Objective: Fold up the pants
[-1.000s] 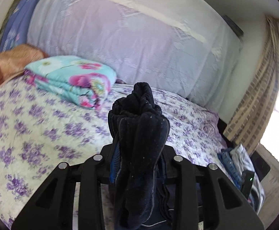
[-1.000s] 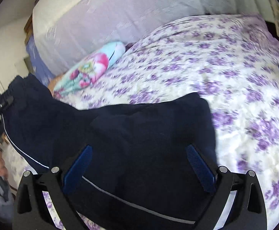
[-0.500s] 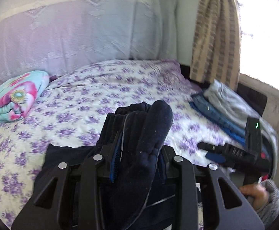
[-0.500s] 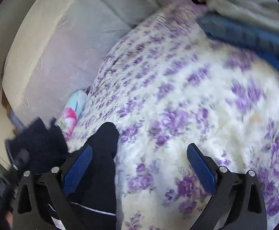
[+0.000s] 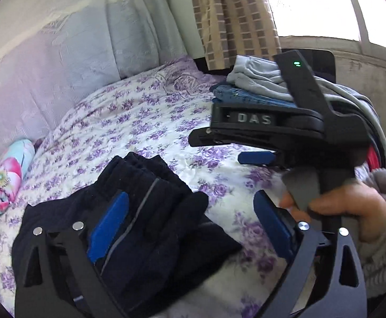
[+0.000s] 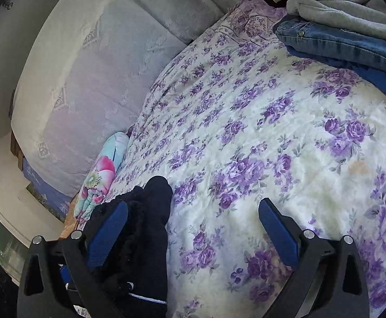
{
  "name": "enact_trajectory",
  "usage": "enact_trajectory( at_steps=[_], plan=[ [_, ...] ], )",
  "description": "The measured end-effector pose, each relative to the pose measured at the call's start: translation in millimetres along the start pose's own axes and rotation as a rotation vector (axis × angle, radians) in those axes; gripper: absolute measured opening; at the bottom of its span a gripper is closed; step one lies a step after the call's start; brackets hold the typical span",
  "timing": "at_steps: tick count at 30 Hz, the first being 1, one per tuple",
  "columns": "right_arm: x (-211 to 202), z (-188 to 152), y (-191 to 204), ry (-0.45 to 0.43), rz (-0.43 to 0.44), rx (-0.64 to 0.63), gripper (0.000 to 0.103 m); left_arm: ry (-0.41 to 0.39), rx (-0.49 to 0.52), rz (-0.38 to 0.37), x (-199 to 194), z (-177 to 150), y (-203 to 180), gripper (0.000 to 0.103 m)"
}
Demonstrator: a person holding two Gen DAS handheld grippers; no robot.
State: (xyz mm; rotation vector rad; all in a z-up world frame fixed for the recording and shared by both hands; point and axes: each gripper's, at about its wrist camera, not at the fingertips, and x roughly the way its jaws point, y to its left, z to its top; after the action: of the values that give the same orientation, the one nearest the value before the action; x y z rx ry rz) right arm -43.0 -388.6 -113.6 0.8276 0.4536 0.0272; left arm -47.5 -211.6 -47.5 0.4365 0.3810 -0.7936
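Observation:
The dark navy pants lie bunched on the purple-flowered bedspread. My left gripper is low over them and its jaws are opening. The cloth sits between the jaws against the left pad, while the right pad stands clear of it. In the right wrist view my right gripper is open over the bedspread. A fold of the pants rests beside its left pad, ungripped. That gripper's black frame shows in the left wrist view, held by a hand.
A stack of folded grey and denim clothes sits at the bed's far right corner. A folded floral blanket lies by the cloth-draped headboard. A checked curtain hangs beside the window.
The left gripper swung right and down, then opened and let go of the pants bundle, which now lies on the bed. The right gripper turned toward the clothes stack, then held still, open throughout.

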Motion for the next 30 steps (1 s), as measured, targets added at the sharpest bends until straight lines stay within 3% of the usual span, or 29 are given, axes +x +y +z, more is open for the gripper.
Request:
enact_trajectory(
  at_steps=[3, 5, 9, 12, 15, 18, 19, 23, 24, 28, 30],
  plan=[
    [-4, 7, 2, 0.004, 0.026, 0.004, 0.099, -0.014, -0.068, 0.006, -21, -6, 20, 0.093],
    [-10, 17, 19, 0.008, 0.061, -0.055, 0.099, -0.03, -0.127, 0.049, -38, -10, 42, 0.094],
    [-8, 21, 82, 0.067, 0.017, -0.313, 0.099, -0.007, -0.271, 0.184, -58, -22, 98, 0.096],
    [4, 12, 113, 0.095, -0.03, -0.432, 0.099, 0.038, -0.41, 0.225, -62, -39, 134, 0.096],
    [19, -5, 124, 0.146, -0.09, -0.501, 0.099, 0.113, -0.469, 0.212, -54, -58, 151, 0.096],
    [32, -23, 114, 0.199, -0.197, -0.565, 0.099, 0.197, -0.437, 0.203, -35, -77, 152, 0.096],
    [36, -27, 103, 0.234, -0.197, -0.546, 0.099, 0.222, -0.444, 0.189, -28, -84, 153, 0.098],
    [43, -25, 64, 0.324, -0.109, -0.371, 0.1, 0.284, -0.689, -0.034, -11, -115, 183, 0.099],
    [43, -25, 64, 0.329, -0.103, -0.362, 0.1, 0.282, -0.71, -0.049, -11, -118, 186, 0.099],
    [31, -23, 79, 0.303, -0.121, -0.397, 0.099, 0.253, -0.644, 0.017, -21, -112, 175, 0.099],
    [18, -13, 94, 0.248, -0.098, -0.406, 0.099, 0.229, -0.636, 0.034, -31, -108, 174, 0.098]
  ],
)
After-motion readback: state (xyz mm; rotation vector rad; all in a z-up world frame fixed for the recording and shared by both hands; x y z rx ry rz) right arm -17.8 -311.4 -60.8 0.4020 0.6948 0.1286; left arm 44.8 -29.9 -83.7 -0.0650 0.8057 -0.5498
